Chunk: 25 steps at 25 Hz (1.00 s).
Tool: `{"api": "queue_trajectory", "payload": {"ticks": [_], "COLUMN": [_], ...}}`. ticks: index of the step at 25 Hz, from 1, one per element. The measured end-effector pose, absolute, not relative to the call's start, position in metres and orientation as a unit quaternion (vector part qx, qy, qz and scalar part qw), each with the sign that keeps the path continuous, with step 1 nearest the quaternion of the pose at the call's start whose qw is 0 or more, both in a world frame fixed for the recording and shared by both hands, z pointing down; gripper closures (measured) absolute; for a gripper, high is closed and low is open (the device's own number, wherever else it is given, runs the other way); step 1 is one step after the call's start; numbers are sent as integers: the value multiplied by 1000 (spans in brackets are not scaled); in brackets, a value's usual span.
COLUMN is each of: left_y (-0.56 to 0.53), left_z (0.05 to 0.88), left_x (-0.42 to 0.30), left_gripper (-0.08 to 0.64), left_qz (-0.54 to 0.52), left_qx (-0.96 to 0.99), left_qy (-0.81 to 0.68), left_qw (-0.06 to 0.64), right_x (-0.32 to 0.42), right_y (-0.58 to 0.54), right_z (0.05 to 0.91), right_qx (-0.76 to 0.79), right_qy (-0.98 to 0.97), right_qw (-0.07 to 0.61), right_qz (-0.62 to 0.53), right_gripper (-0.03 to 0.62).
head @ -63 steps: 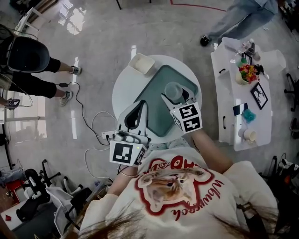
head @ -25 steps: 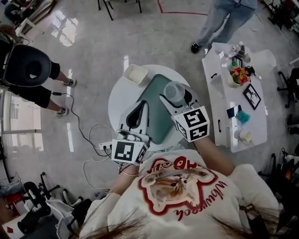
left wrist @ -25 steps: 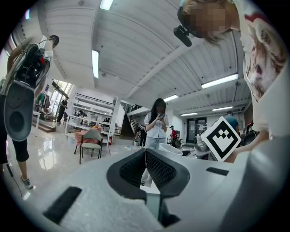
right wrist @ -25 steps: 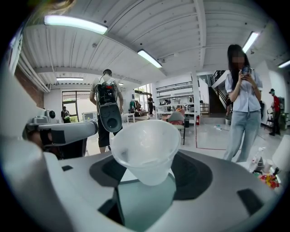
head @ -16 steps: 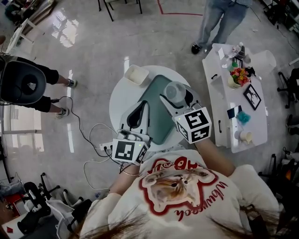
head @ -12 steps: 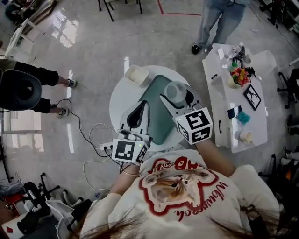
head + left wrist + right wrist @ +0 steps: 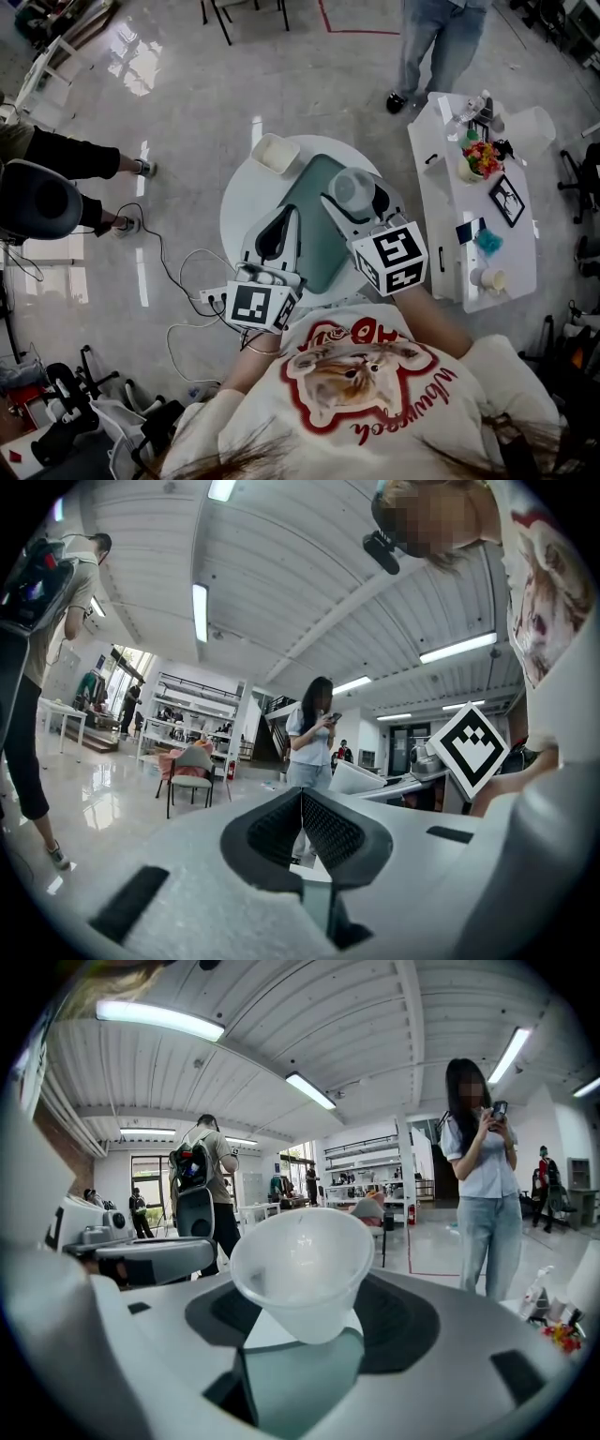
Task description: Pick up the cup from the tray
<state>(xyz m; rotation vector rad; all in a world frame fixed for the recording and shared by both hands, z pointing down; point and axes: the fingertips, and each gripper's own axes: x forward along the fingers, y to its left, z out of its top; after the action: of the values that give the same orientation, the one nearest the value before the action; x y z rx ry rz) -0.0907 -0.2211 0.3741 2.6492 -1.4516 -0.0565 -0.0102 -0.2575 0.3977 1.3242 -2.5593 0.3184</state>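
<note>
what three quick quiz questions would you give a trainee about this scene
1. True or false: the right tool is shut on the translucent plastic cup.
2. Pick one: the jaws of the left tool are A) apart round the cup, B) together with nothing between them, C) wide apart with nothing between them.
3. Fill in: the shallow white square dish lies off the dark green tray, on the round white ____.

Key: 1 true; 2 B; 3 table.
</note>
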Motion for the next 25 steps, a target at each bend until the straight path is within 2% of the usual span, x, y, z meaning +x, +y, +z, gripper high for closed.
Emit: {"api": "queue_trajectory", "payload": {"ticks": [25], "left_y": [-207], "left_z": [380], "left_x": [-86], "left_gripper": [545], "left_qz": [-30], "left_qx": [843], "left_qy": [-535], "left_qw": [50], "right_x": [-9], "right_y": [-252], "right_z": [396], "right_qx": [405], "right_qy": [-902], "right_qw": [116], "right_qz": [93], "right_gripper": [316]}}
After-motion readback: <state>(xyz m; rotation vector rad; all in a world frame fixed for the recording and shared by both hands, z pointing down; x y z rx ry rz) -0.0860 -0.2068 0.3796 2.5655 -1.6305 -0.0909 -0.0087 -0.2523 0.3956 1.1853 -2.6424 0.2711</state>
